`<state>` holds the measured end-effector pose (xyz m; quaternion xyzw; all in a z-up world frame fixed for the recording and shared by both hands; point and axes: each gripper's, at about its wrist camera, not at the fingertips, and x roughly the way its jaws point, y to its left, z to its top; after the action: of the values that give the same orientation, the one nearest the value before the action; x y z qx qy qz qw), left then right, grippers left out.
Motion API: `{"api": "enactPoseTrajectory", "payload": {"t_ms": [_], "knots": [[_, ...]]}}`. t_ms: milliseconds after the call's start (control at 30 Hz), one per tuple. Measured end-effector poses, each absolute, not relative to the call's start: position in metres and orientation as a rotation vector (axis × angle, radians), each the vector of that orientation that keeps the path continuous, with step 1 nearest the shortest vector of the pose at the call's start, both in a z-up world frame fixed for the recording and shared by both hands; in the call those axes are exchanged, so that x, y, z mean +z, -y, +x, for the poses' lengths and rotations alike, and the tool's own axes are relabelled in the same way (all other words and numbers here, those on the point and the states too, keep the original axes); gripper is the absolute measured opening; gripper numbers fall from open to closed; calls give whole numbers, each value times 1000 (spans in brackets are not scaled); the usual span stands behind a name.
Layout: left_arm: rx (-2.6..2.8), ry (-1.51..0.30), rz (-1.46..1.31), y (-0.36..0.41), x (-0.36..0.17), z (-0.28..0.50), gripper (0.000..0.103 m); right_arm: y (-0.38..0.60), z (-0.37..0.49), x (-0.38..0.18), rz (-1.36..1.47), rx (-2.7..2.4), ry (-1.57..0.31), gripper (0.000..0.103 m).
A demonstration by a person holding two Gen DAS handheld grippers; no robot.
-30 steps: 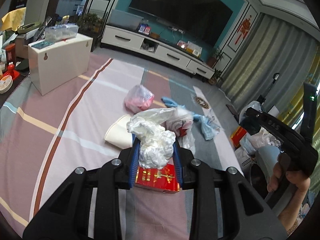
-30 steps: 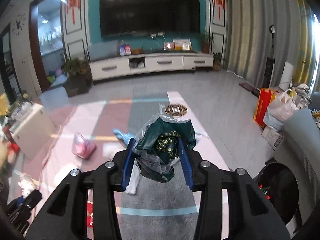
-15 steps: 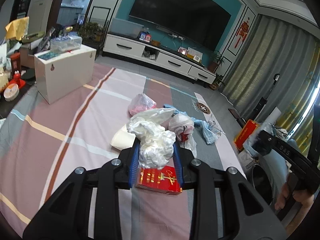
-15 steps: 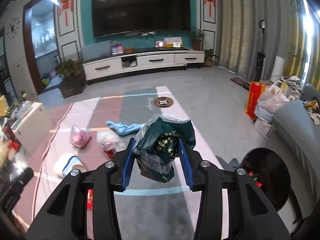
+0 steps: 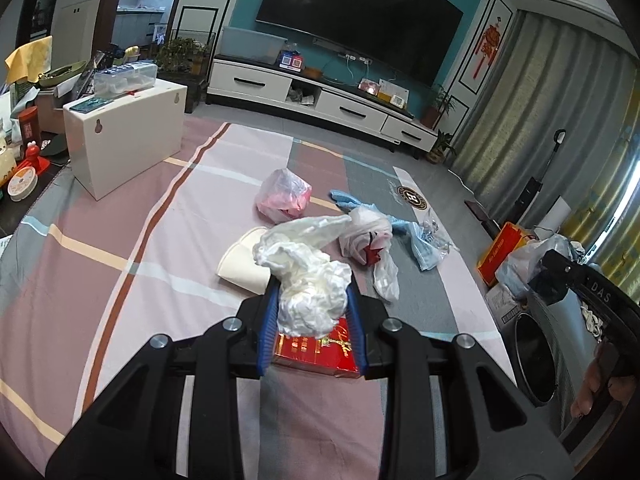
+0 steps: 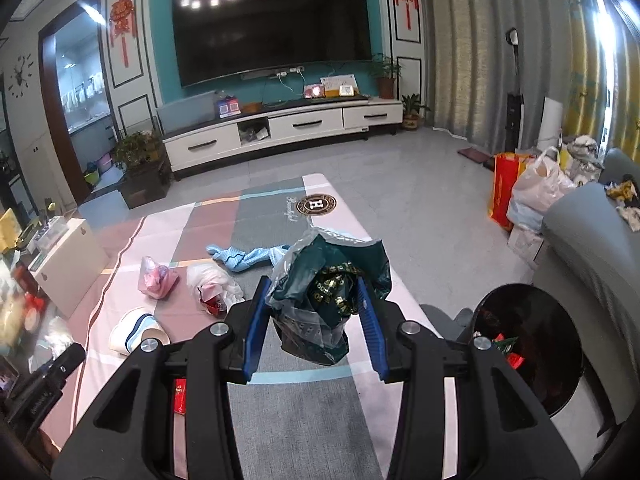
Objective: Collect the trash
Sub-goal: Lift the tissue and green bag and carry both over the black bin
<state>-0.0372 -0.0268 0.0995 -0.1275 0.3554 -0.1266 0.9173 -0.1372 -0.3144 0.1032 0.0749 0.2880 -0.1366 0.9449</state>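
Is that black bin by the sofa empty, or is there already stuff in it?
Not empty. The black bin stands open, with red and green wrappers visible inside. How full it is, cannot tell.

Your left gripper (image 5: 311, 312) points forward and down over the rug, its blue jaws closed on a white crumpled bag (image 5: 308, 280). Your right gripper (image 6: 316, 314) is level and raised, its jaws clamped on a green packet (image 6: 328, 292) that hangs between them. In the left wrist view, your right hand (image 5: 600, 384) grips the handle of its tool at the right edge, fingers curled around it.
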Motion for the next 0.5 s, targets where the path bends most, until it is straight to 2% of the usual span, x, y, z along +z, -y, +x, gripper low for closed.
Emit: {"api": "enactPoseTrajectory", "payload": {"t_ms": [500], "knots": [[-262, -644, -256, 32, 119, -53, 31, 326, -164, 126, 184, -304, -509, 43]]}}
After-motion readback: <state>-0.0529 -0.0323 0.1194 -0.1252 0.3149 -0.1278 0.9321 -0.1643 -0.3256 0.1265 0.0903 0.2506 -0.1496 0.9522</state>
